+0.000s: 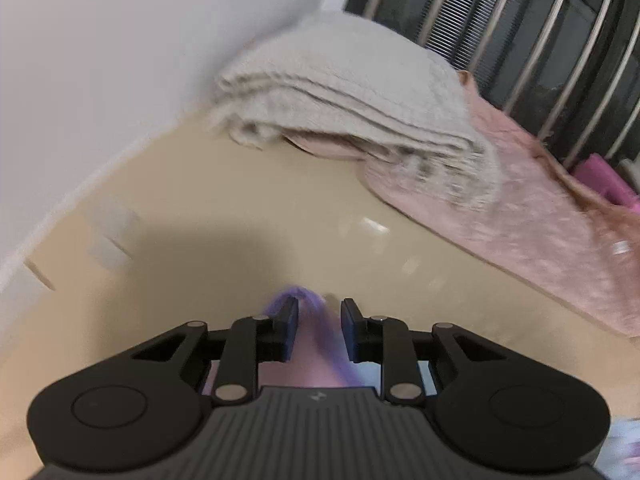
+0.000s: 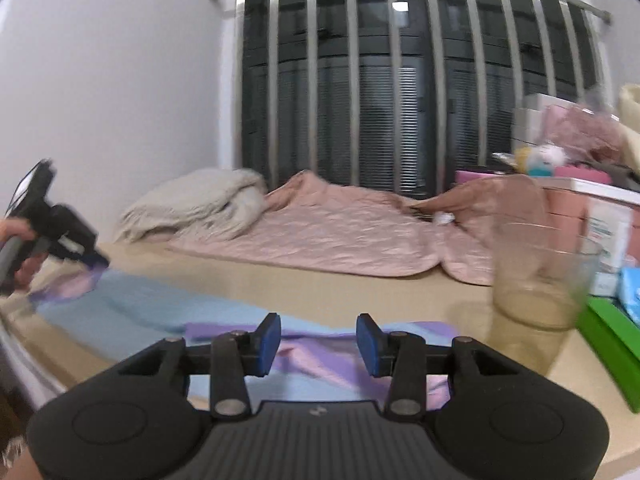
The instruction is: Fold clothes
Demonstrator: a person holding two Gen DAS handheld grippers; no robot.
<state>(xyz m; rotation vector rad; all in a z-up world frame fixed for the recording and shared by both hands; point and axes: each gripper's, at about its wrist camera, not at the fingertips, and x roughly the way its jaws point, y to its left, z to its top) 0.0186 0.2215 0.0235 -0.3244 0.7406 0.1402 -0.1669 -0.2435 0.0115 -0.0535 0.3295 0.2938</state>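
Left wrist view: the left gripper [image 1: 319, 322] points down at a beige table [image 1: 192, 216], jaws parted, a blurred purple and pink garment [image 1: 310, 344] between them; whether the pads touch the cloth cannot be told. Beyond lie a folded grey blanket [image 1: 340, 92] on a pink quilt [image 1: 532, 216], against a white wall [image 1: 100, 60].

Right wrist view: the right gripper [image 2: 319, 340] hovers with jaws apart and nothing pinched — the garment [image 2: 132, 304], blue with purple and pink parts, lies spread on the table [image 2: 360, 284] beneath it. At far left a hand [image 2: 20, 248] holds the left gripper [image 2: 86, 254] at the garment's far end. A clear glass [image 2: 536, 272] stands right, a green box [image 2: 612, 344] beside it.
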